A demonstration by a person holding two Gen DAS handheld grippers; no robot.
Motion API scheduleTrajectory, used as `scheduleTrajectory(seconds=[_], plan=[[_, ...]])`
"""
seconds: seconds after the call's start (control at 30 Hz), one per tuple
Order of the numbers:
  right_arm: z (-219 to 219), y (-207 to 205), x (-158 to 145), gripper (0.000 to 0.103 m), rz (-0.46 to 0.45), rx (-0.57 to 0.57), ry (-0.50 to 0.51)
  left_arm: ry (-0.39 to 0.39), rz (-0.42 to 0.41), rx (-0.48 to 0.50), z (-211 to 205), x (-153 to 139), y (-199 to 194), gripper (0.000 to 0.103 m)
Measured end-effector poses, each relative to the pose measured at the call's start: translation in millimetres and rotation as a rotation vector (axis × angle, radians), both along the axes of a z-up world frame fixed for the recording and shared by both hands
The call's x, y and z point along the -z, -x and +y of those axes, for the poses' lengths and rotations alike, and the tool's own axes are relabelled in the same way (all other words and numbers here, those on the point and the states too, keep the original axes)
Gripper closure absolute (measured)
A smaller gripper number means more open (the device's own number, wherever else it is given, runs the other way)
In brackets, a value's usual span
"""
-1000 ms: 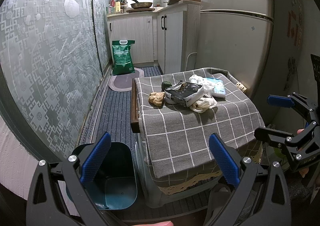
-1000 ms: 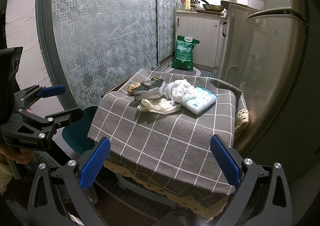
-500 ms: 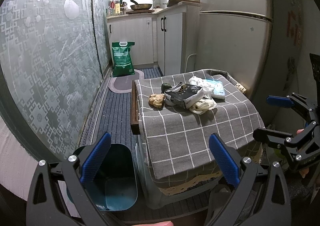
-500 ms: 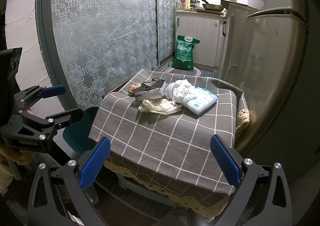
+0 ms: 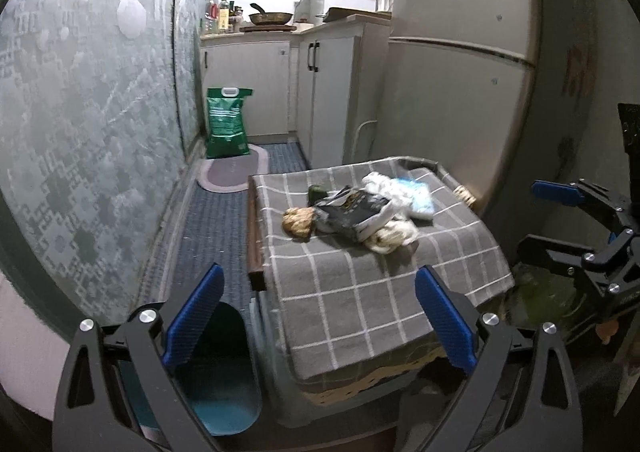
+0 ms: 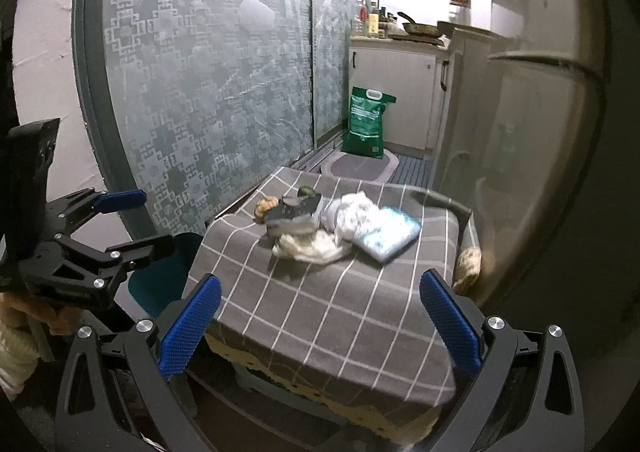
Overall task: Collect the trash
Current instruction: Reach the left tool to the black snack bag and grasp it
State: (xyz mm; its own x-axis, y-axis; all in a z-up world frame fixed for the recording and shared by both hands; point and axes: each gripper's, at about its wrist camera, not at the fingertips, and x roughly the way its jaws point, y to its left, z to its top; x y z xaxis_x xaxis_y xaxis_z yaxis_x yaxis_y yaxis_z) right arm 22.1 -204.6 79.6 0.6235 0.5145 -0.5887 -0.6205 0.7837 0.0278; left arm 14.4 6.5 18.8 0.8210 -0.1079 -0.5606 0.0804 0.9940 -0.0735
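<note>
- Grey cloth with a white grid covered the small low surface (image 5: 360, 292), which stood just beside the tall beige refrigerator (image 5: 452, 91).
- A heap of trash lay toward the far end of that surface — a crumpled dark foil snack bag (image 5: 352, 211) in the middle, touching a brownish crumpled lump (image 5: 298, 220) on its left.
- Behind the bag sat a small dark-green round item (image 5: 316, 193); a cream-coloured rumpled plastic glove (image 6: 312, 246) lay against the bag's near side.
- White crumpled tissue (image 6: 356, 211) and a pale blue flat tissue packet (image 6: 390, 236) rested on the refrigerator side of the heap.
- A teal plastic bin (image 5: 218, 380) stood on the floor, just beside the surface's near left corner.
- The left hand-held gripper (image 5: 318, 316) hung short of the surface with its blue pads spread wide, holding nothing.
- The right hand-held gripper (image 6: 318, 322) was likewise spread wide and empty — well apart from the trash.
- A green sack (image 5: 226, 121) stood upright by the far cabinets.
</note>
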Motion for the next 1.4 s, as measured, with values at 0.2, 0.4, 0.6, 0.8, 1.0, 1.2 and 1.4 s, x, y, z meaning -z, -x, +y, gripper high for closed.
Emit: scheduleTrajectory(seconds=[0.2, 0.4, 0.6, 0.8, 1.0, 1.2, 1.4], plan=[[-6.9, -10.2, -6.2, 0.008, -0.009, -0.013, 0.029, 0.104, 0.038, -0.014, 0.2, 0.0, -15.8, 0.018], [-12.8, -21.9, -3.0, 0.019, -0.009, -0.04, 0.089, 0.156, 0.084, 0.001, -18.9, 4.8, -32.3, 0.028], [-15.8, -31.0, 8.1, 0.031, -0.004, -0.063, 0.166, 0.248, 0.137, -0.041, -33.7, 15.8, -53.9, 0.035], [-20.6, -38.7, 17.4, 0.038, 0.007, -0.108, 0.186, 0.268, 0.177, -0.161, -36.3, 30.5, -72.7, 0.035], [-20.9, -45.3, 26.1, 0.039, 0.022, -0.142, 0.206, 0.271, 0.169, -0.205, -46.1, 28.8, -85.7, 0.036], [-14.5, -52.7, 29.6, 0.039, 0.027, -0.171, 0.232, 0.265, 0.173, -0.295, -49.7, 34.5, -100.9, 0.036], [-12.5, -63.3, 34.8, 0.039, 0.038, -0.194, 0.231, 0.27, 0.183, -0.358, -49.1, 43.3, -114.3, 0.035]])
